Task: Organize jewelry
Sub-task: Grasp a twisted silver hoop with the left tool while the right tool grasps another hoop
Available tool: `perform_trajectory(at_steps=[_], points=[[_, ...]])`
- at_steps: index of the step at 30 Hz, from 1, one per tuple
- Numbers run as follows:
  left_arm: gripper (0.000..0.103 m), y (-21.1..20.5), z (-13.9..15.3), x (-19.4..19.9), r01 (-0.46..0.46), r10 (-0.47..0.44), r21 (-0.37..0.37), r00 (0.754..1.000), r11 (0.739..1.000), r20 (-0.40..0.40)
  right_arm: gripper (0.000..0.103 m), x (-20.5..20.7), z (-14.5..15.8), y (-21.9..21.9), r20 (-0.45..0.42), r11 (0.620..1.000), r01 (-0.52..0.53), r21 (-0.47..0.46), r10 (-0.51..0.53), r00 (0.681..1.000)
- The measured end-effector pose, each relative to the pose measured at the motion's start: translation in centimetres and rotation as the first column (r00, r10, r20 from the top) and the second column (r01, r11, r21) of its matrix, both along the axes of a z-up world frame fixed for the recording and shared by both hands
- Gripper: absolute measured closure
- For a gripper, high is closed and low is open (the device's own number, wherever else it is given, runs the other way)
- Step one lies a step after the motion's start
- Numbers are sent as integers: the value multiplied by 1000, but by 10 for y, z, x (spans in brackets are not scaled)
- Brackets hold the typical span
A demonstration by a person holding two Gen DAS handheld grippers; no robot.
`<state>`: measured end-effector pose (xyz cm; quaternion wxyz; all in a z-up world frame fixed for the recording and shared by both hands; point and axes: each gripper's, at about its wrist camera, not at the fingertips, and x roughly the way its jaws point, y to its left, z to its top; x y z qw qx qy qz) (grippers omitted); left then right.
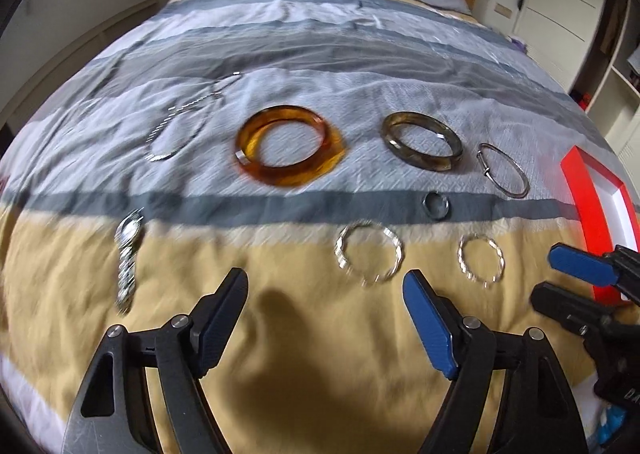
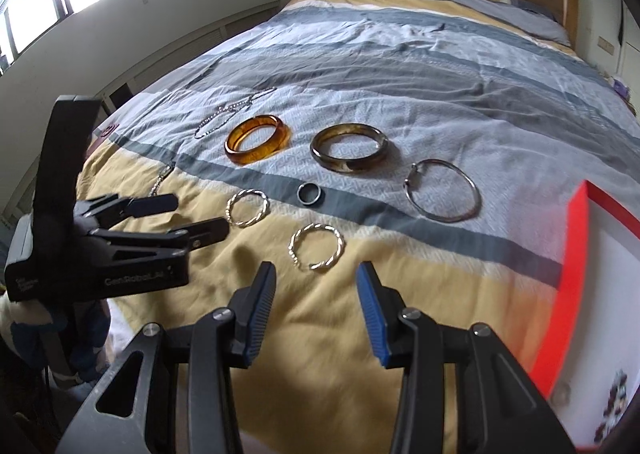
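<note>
Around the amber bangle point(image 2: 258, 144) on the striped bedcover point(image 2: 400, 65): a silver chain point(image 2: 224, 113) lies to its left, the brown bangle point(image 2: 349, 153) just right, the thin silver bangle point(image 2: 442, 189) farther right. Nearer than it lie a small ring point(image 2: 311, 194) and two twisted silver hoops point(image 2: 246, 208) point(image 2: 317, 247). The red tray point(image 2: 576, 274) sits far right. The left gripper point(image 1: 324, 306) and the right gripper point(image 2: 316, 294) hover with fingers spread, holding nothing.
</note>
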<state>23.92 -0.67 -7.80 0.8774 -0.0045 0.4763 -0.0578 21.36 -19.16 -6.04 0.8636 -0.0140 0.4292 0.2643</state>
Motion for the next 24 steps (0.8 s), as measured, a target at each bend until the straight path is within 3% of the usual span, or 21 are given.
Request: perform_trajectory(at_steps=[11,24], points=[[25,-9,-20,29,56,-56,39,998,998,-16,63,18,-20,14,-20,998,-66,-10,66,998],[38,5,-25,23,66,-66,23,998,998,-7,63,34,-35,34,-16,993,-98,-69,97,995]])
